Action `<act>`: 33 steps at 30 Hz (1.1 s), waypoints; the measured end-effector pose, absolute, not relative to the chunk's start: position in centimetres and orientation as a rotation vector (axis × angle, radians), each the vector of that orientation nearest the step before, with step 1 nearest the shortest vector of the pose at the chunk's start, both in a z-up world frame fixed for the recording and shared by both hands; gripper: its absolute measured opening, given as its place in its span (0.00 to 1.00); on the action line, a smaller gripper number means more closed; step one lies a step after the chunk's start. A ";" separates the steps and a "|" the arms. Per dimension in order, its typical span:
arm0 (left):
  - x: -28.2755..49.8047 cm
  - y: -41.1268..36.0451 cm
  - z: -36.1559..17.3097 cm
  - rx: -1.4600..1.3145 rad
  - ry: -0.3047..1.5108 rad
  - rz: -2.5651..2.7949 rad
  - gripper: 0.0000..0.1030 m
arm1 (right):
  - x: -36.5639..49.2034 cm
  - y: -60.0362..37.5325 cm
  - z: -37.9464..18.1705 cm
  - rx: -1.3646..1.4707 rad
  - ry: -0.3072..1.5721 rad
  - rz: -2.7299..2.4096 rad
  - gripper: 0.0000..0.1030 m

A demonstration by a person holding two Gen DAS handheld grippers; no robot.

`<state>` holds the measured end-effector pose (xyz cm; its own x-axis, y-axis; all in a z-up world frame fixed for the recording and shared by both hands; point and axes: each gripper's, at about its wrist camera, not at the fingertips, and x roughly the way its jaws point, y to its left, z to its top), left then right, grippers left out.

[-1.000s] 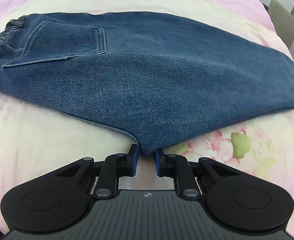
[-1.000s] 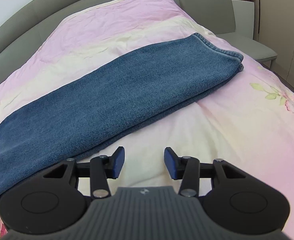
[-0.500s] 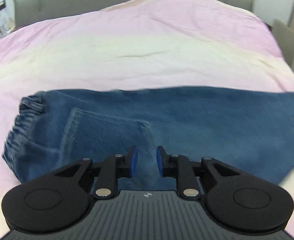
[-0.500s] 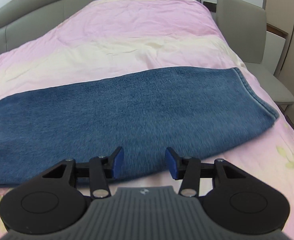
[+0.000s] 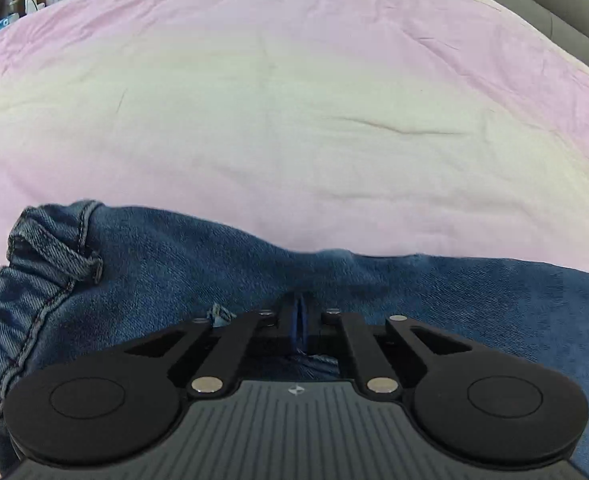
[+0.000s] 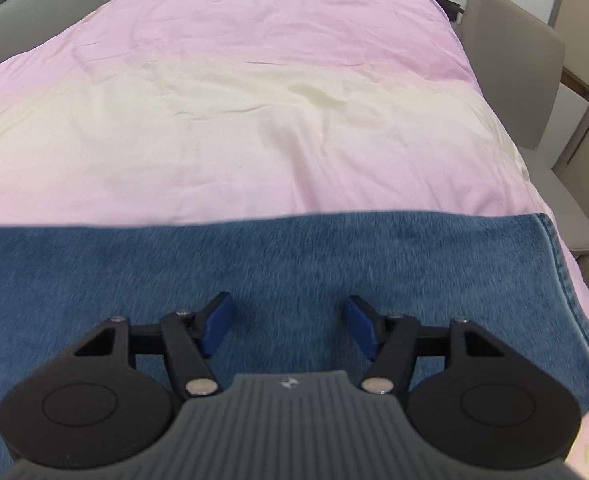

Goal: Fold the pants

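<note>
Blue denim pants lie flat across a pink and cream bedspread, waistband at the left, leg hem at the right. My left gripper is shut, its blue pads pressed together on a pinch of denim near the seat of the pants. My right gripper is open and empty, hovering low over the leg part of the pants, fingers wide apart.
The bedspread stretches beyond the pants to a grey headboard. A beige chair stands right of the bed. A shelf with items is at far left.
Both grippers moved forward over the pants. The left gripper closed fully on the denim. The right gripper opened wider and now sits above the leg.
</note>
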<state>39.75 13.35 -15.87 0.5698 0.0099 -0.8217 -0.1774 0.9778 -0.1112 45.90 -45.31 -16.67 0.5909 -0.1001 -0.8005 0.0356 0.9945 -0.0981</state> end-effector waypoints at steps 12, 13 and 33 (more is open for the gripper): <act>35.9 7.3 -12.8 -0.067 0.892 0.015 0.20 | 43.6 -49.9 -12.5 0.106 0.943 -0.136 0.56; 35.3 6.2 -12.3 -0.064 0.891 -0.031 0.21 | 42.5 -51.2 -11.8 0.148 0.942 -0.146 0.56; 32.6 -20.7 -12.1 0.138 0.904 -0.730 0.19 | 31.8 -69.7 -13.1 0.644 0.822 -0.336 0.44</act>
<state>32.62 -20.73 -12.12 0.3984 -0.5192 -0.7561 0.6304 0.7538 -0.1854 31.80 -69.66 -13.12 0.6437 -0.0332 -0.7646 0.5116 0.7617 0.3976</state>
